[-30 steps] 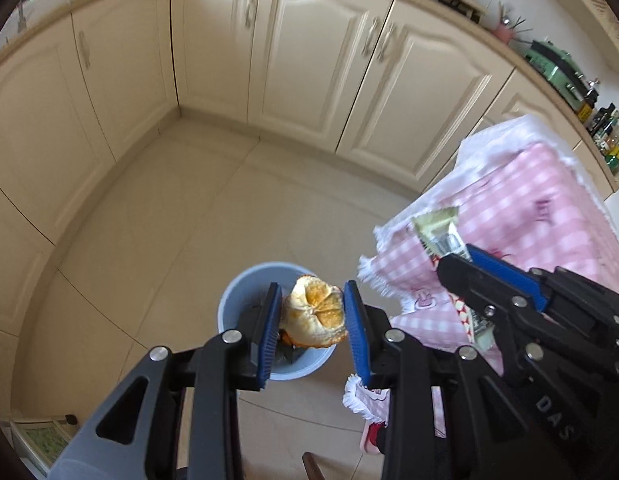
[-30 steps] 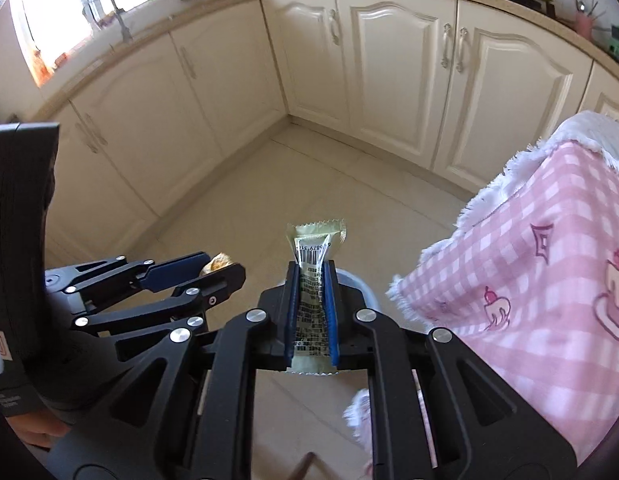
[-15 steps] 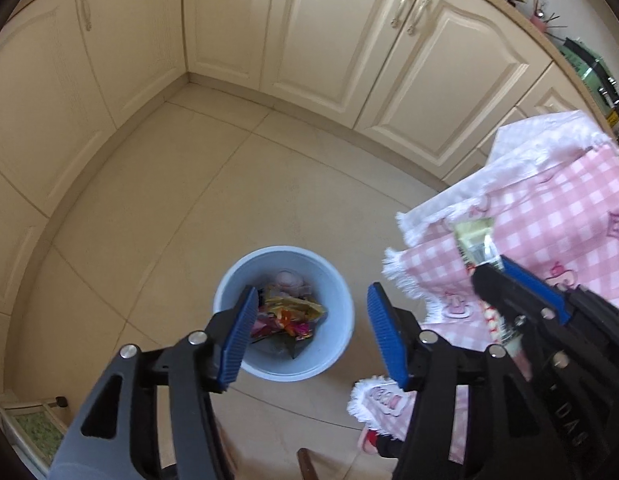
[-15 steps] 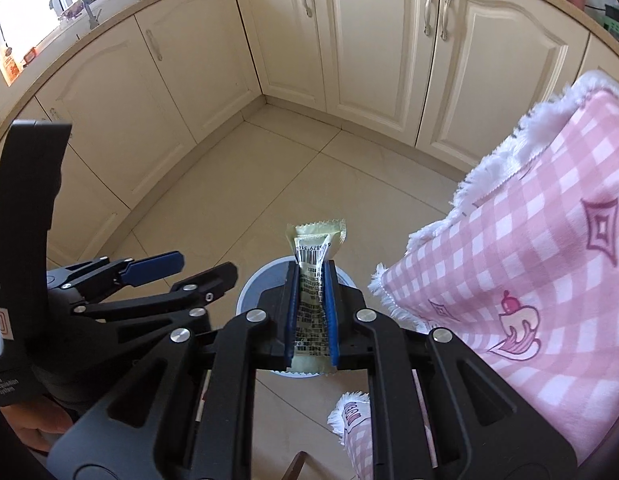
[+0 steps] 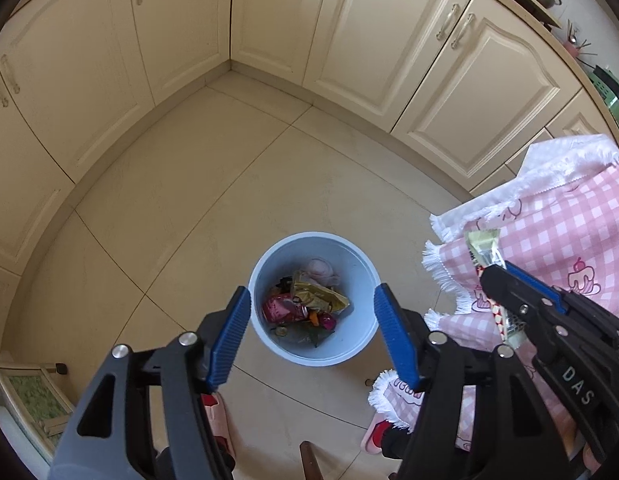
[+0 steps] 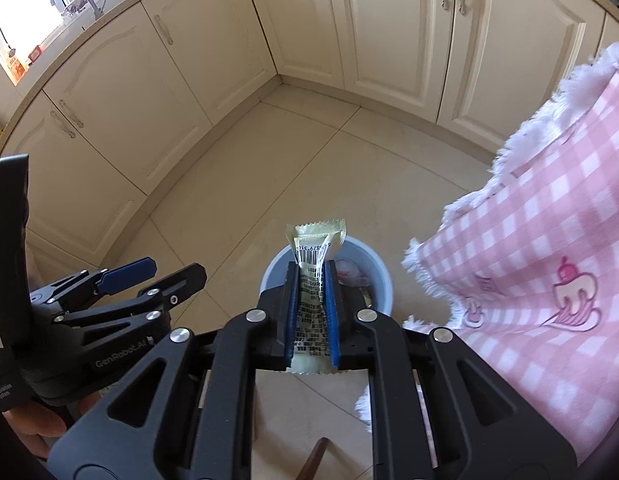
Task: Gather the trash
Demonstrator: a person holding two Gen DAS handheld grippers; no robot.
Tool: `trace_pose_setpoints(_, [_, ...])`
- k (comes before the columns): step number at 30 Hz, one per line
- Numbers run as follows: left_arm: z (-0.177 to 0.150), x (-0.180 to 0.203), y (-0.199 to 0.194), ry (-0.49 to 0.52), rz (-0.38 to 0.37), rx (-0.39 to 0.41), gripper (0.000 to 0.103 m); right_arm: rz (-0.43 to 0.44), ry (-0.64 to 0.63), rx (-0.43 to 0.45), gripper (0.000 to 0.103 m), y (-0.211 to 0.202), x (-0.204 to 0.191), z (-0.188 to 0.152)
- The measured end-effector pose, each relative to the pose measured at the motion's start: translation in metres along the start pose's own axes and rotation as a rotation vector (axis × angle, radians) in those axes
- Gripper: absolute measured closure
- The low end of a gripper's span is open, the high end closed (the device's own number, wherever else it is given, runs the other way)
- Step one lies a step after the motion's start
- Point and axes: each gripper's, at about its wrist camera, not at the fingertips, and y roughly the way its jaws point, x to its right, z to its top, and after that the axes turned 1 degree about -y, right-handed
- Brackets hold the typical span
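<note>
Pink check cloth [image 5: 549,236] at right, cream cabinets [image 5: 389,32] behind, tile floor [image 5: 189,200].

Smooth matt plastic bin [image 5: 314,354] below the ribbed blue pads [image 5: 394,342]; crinkled glossy foil wrappers [image 5: 315,298] inside. Right of the tool, fringed woven gingham cloth [image 6: 549,240]. Printed film sachet [image 6: 314,280]; semi-gloss floor tiles [image 5: 213,184] beneath.

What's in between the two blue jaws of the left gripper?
Nothing is held: the left gripper is open. In the left wrist view, the blue bin with trash shows on the floor below the gap.
</note>
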Motion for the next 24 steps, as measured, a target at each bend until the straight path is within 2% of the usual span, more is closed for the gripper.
trace_pose_setpoints(10, [0.001, -0.019, -0.017, -0.037, 0.005, 0.027, 0.04, 0.04, 0.007, 0.014, 0.086, 0.003, -0.016, 0.009])
trace_pose_setpoints(20, [0.0, -0.023, -0.038, -0.053, 0.022, 0.059, 0.039, 0.019, -0.017, 0.076, 0.081, -0.019, -0.022, 0.012])
trace_pose_setpoints(24, [-0.002, -0.02, -0.052, -0.051, 0.03, 0.078, 0.039, 0.003, -0.036, 0.12, 0.071, -0.041, -0.024, 0.011])
